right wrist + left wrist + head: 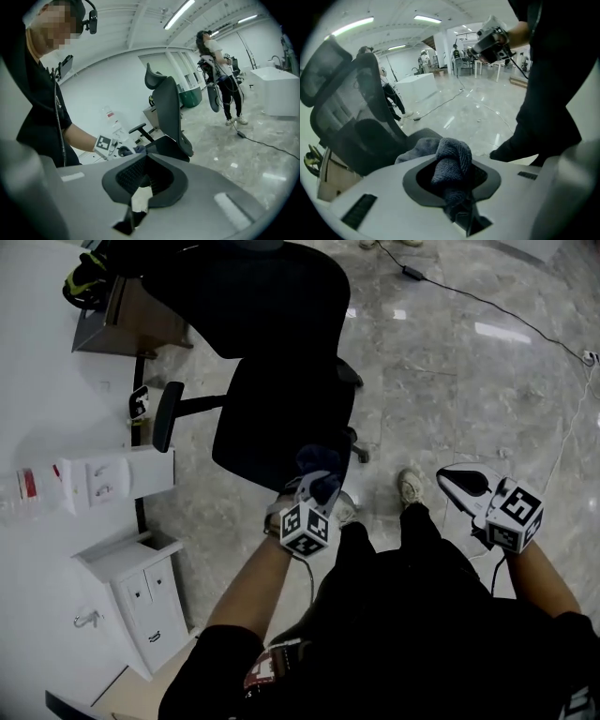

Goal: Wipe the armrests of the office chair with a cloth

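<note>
A black office chair stands ahead of me, with its seat (281,418), its left armrest (167,415) and its right armrest (349,373) in the head view. My left gripper (319,486) hovers at the seat's near edge, shut on a dark blue-grey cloth (314,463). In the left gripper view the cloth (450,157) bunches up between the jaws of the left gripper (450,176), with the mesh backrest (361,108) behind. My right gripper (464,482) is held off to the right above the floor, away from the chair. In its own view the right gripper (145,180) is shut on nothing.
A white cabinet (141,596) and a white socket panel (103,479) stand at the left, and a brown box (127,320) sits behind the chair. A cable (487,306) runs across the glossy floor. My shoes (410,487) are below. Another person (220,79) stands far off.
</note>
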A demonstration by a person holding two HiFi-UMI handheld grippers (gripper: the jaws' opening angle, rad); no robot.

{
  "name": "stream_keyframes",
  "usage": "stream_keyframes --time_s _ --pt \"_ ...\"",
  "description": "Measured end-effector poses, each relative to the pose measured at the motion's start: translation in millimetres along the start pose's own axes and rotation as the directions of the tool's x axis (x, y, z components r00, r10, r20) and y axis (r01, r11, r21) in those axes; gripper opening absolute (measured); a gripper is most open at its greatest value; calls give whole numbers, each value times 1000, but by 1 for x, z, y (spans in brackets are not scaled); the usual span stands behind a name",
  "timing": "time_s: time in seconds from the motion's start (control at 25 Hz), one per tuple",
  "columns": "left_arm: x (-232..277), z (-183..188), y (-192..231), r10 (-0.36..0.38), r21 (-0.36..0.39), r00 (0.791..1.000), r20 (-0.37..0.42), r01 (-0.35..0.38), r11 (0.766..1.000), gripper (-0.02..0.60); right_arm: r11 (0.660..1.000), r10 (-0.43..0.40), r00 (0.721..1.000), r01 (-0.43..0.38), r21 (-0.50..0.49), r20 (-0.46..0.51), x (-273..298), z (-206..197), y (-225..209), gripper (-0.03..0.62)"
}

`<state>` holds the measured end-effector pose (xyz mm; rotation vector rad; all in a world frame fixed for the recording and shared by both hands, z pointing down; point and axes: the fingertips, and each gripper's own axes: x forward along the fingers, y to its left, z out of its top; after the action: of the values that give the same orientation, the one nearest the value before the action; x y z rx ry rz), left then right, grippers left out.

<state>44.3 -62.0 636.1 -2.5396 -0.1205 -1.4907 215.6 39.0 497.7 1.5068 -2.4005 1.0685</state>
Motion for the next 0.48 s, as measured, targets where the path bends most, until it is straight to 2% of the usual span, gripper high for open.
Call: stream_keyframes --time_s 0.08,0.2,0.28,0.32,0.36,0.4,0.48 --pt "-26 -42 -35 -39 -72 999 -16 37 997 86 999 28 1000 -28 -22 -8 17 8 11 -5" --pt "-58 -100 -71 -77 -198 997 -11 73 977 86 996 61 998 -62 -58 -27 38 14 22 -5" --pt "-74 -130 -76 -110 -251 994 -9 104 962 86 994 78 996 -81 -73 -38 48 15 30 -5" --pt "-82 -141 -69 -119 -302 993 13 118 946 86 993 82 996 -85 -76 -46 52 17 35 -5" --pt "-91 -149 -51 -109 -386 992 65 125 914 86 993 82 995 -87 -78 -55 55 18 40 -3" --pt "-97 -151 -24 -74 -489 988 138 133 862 86 993 81 995 -85 -76 -63 57 19 43 -5" --pt "-96 -142 41 -6 -654 962 275 191 732 86 995 67 995 -72 -66 -73 59 22 44 -5"
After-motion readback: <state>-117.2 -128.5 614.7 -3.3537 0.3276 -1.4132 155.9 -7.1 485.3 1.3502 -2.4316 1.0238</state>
